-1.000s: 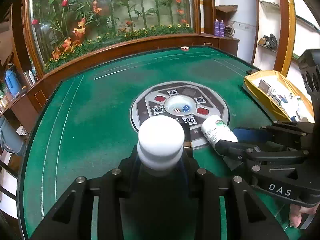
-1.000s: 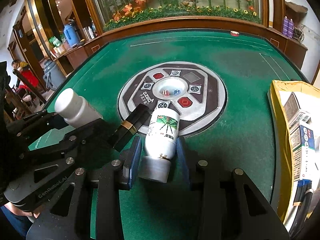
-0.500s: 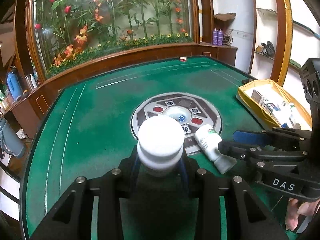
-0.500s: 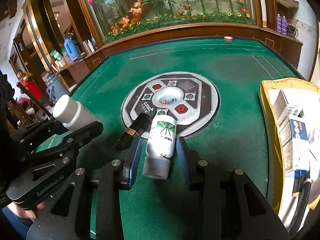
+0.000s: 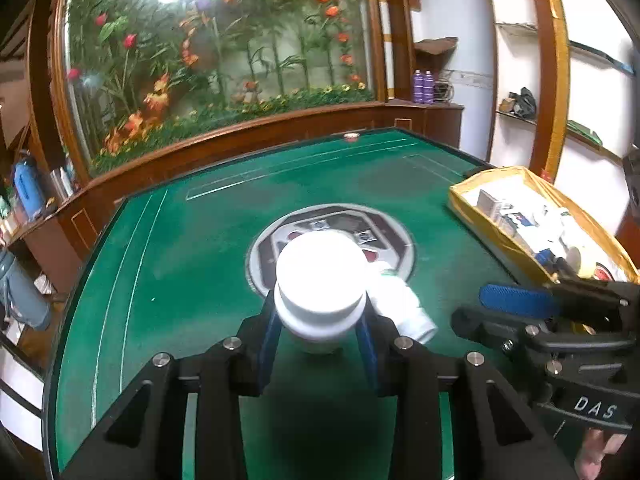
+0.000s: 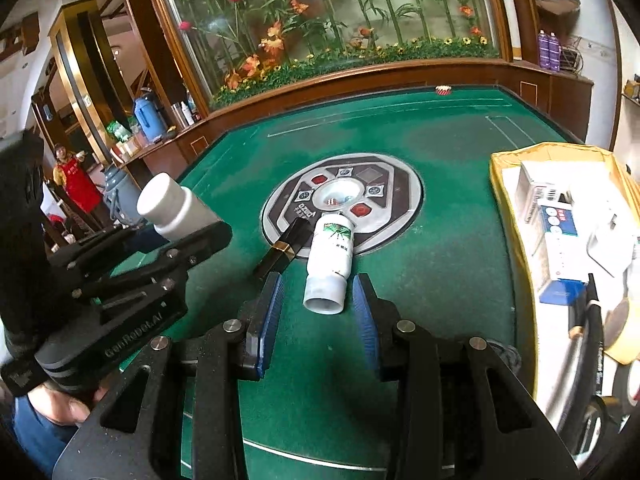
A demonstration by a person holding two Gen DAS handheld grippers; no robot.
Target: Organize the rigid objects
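Right wrist view, center: right gripper (image 6: 318,308) spread wide around a lying bottle (image 6: 330,264), not touching; at left, left gripper (image 5: 320,334) clamps a white jar (image 6: 174,210).

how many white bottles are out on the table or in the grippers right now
2: one white bottle clamped in the left gripper, one labelled bottle lying on the green table between the open right gripper fingers. The yellow tray may hide more.

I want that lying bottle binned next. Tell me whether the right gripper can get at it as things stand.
Probably yes. The right gripper is open and empty, and the lying bottle sits on the felt just ahead of its fingers, cap end toward them. Only the black stick beside it crowds the left finger.
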